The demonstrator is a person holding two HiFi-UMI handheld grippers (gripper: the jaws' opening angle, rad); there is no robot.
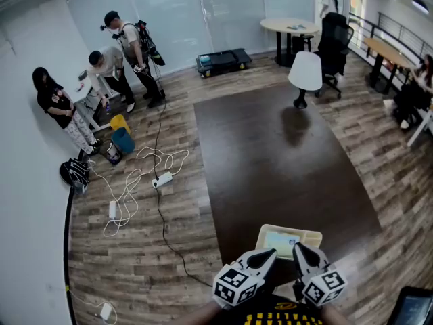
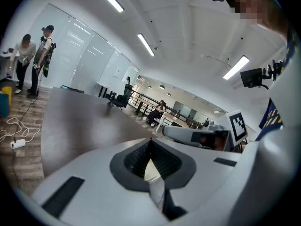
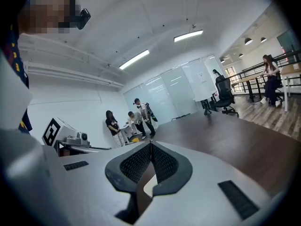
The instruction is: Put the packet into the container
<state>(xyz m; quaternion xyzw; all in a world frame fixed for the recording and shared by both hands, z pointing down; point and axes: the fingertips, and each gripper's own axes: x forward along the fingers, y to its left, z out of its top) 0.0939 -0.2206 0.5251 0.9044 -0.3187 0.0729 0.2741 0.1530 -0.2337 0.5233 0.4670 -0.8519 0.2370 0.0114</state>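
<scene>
left gripper [image 2: 150, 142]: jaws together, ribbed pads meeting at the tips, nothing between them. right gripper [image 3: 150, 146]: same, jaws closed tip to tip, empty. in the head view both sit side by side at the near edge, tips pointing far toward the container [image 1: 313, 236] and just short of its near rim, not touching it as far as i can see. container is a pale shallow tray on the near end of the dark table [image 1: 270, 147]. packet [image 1: 281, 242], light bluish, lies flat inside the container, left of its middle. far left by the wall: three people [image 1: 101, 73], with cables [image 1: 135, 181] looped on the wood floor. white chair [image 1: 306, 72] at the table's far end.
</scene>
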